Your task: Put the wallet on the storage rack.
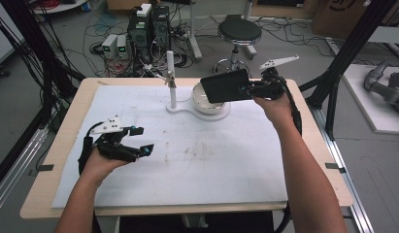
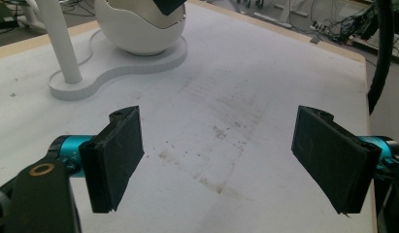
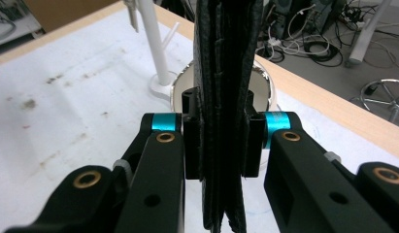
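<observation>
High view: right hand-held gripper (image 1: 249, 89) clamps black wallet (image 1: 225, 85) above bowl (image 1: 207, 104).

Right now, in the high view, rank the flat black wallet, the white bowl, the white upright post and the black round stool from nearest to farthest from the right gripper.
1. Flat black wallet, clamped in the right gripper.
2. White bowl, below the wallet.
3. White upright post, left of the bowl.
4. Black round stool, on the floor beyond the table.

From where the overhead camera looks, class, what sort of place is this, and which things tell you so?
Probably a lab or workshop, not a home. Computer towers stand on the floor among loose cables, a round stool waits nearby, and the table is set inside a black metal frame.
</observation>
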Demonstrator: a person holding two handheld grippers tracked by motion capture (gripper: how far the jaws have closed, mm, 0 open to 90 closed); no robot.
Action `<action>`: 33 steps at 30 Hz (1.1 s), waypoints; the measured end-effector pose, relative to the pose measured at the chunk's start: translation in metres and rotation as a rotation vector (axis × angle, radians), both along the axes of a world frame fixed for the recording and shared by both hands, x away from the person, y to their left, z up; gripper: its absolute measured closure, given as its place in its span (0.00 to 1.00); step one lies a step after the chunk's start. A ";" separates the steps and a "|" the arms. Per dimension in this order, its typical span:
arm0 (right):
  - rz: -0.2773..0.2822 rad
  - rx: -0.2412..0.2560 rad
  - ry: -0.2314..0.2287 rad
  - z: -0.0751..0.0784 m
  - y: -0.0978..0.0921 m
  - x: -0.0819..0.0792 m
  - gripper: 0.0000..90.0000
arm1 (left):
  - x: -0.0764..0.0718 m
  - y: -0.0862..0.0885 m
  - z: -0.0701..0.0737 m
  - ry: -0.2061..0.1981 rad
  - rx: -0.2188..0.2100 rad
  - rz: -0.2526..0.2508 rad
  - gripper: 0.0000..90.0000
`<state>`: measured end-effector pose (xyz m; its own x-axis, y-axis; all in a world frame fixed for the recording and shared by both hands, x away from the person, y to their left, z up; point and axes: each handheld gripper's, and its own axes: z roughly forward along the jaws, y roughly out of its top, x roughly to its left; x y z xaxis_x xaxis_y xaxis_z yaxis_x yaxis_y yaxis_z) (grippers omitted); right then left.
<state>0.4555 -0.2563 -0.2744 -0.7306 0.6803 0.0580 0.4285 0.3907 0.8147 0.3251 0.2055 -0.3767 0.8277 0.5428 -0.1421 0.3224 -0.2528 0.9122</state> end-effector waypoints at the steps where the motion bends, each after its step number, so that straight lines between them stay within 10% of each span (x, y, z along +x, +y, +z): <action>1: 0.000 -0.010 0.002 0.000 0.002 0.003 0.86 | 0.000 0.000 0.000 0.001 0.004 -0.004 0.21; 9: 0.010 -0.077 0.051 -0.013 0.011 0.019 0.86 | 0.001 -0.003 -0.002 0.006 0.015 -0.012 0.21; 24: -0.019 -0.041 0.107 -0.035 0.020 0.047 0.84 | 0.002 -0.012 -0.007 0.022 0.037 -0.031 0.21; 33: -0.183 -0.117 -0.032 -0.036 0.018 0.050 0.50 | 0.003 -0.015 -0.010 0.036 0.045 -0.051 0.21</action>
